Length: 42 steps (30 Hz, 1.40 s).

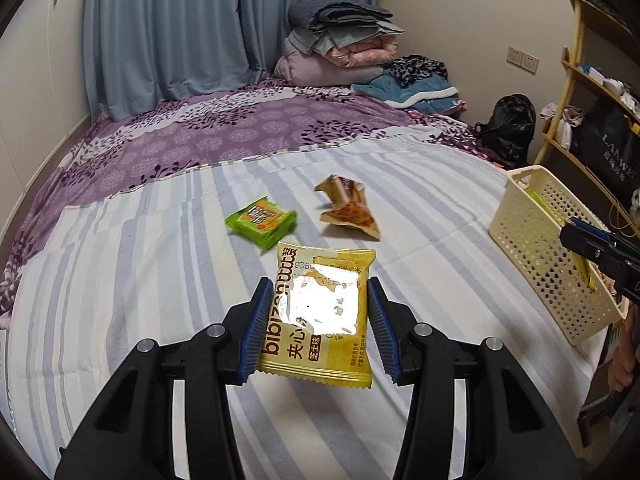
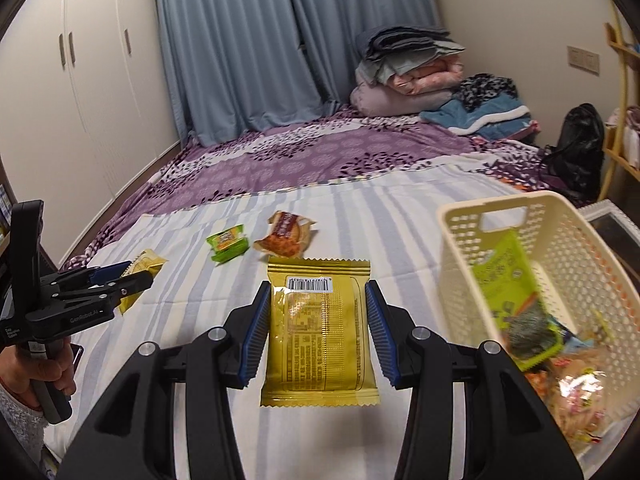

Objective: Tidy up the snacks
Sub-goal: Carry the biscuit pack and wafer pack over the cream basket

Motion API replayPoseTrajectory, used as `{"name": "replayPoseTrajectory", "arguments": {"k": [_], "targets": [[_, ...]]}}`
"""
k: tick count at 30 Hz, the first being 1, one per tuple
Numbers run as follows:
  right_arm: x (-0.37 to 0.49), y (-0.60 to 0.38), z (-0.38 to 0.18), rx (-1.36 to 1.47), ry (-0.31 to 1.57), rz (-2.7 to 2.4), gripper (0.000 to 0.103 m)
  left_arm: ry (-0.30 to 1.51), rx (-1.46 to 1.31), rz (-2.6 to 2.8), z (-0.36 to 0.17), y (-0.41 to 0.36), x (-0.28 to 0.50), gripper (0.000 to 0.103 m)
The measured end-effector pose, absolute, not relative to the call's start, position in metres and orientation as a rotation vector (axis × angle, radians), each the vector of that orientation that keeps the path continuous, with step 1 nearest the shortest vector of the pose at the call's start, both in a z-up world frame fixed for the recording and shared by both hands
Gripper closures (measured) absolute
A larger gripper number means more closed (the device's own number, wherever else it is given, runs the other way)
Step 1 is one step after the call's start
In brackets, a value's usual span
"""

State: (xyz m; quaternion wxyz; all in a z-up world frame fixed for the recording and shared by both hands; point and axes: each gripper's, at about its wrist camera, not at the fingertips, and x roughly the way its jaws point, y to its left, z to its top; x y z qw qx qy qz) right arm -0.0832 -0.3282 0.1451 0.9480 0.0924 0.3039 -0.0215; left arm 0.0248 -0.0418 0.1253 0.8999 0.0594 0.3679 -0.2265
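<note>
My left gripper (image 1: 318, 326) is shut on a yellow "bibizan" snack pack (image 1: 324, 316), held above the striped bed. My right gripper (image 2: 316, 332) is shut on a gold snack pack (image 2: 320, 336), back side with barcode up, held just left of the cream perforated basket (image 2: 500, 208). The basket holds a green packet (image 2: 506, 276) and several other snacks. A green snack pack (image 1: 262, 222) and an orange-brown snack pack (image 1: 350, 210) lie on the bed ahead. The left gripper with its yellow pack shows in the right wrist view (image 2: 120, 280). The basket also shows at the right of the left wrist view (image 1: 532, 236).
Folded quilts (image 1: 344, 40) and clothes (image 1: 416, 84) are piled at the far end of the bed. A black bag (image 1: 510, 128) and a wooden shelf (image 1: 580, 92) stand at the right. Curtains (image 2: 240, 48) and a white wardrobe (image 2: 80, 80) are at the back left.
</note>
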Motion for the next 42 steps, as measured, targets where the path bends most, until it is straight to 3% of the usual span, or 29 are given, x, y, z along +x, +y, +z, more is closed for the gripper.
{"name": "replayPoseTrajectory", "arguments": {"k": [19, 22, 25, 42], "targets": [[-0.148, -0.445, 0.135, 0.318, 0.593, -0.271, 0.056, 0.745, 0.204, -0.561, 0.138, -0.104, -0.005, 0.054], [-0.151, -0.453, 0.129, 0.357, 0.598, -0.256, 0.055, 0.747, 0.214, -0.57, 0.138, -0.11, -0.007, 0.054], [-0.155, -0.458, 0.127, 0.387, 0.589, -0.254, 0.044, 0.748, 0.226, -0.583, 0.139, -0.118, -0.01, 0.054], [-0.183, -0.496, 0.124, 0.445, 0.519, -0.354, 0.044, 0.724, 0.264, -0.789, 0.152, -0.215, -0.041, 0.054]]}}
